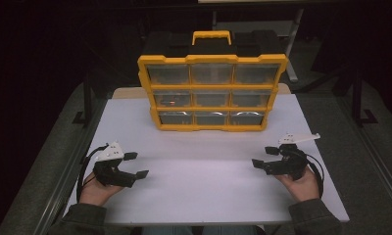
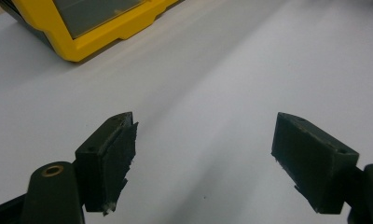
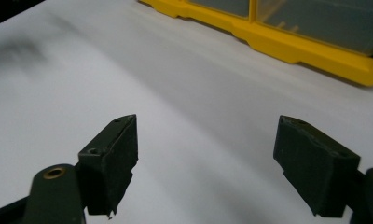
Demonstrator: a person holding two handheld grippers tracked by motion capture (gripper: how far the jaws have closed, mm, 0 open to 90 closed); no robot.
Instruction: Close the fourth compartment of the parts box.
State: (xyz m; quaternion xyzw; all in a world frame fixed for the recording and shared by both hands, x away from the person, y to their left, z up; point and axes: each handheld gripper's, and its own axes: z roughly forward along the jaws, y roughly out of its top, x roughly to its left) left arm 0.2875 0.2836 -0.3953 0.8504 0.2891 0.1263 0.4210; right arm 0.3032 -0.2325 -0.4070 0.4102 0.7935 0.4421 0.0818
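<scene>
A yellow organiser case [image 1: 212, 93] with several clear-fronted drawers and a yellow handle stands at the back of the white table [image 1: 204, 191]. My left gripper [image 1: 136, 165] rests low at the front left, held in a hand, its jaws wide apart with nothing between them. My right gripper [image 1: 265, 157] sits at the front right, also held in a hand and open, pointing toward the middle. In the left gripper view the left gripper [image 2: 203, 135] looks over bare table toward a corner of the case [image 2: 105, 28]. In the right gripper view the right gripper [image 3: 205, 135] faces the lower edge of the case [image 3: 310, 46].
The table's left and right edges drop off to a dark floor with metal rails. A lighter wooden board [image 1: 128, 92] shows behind the case. The space between the two grippers is bare white surface.
</scene>
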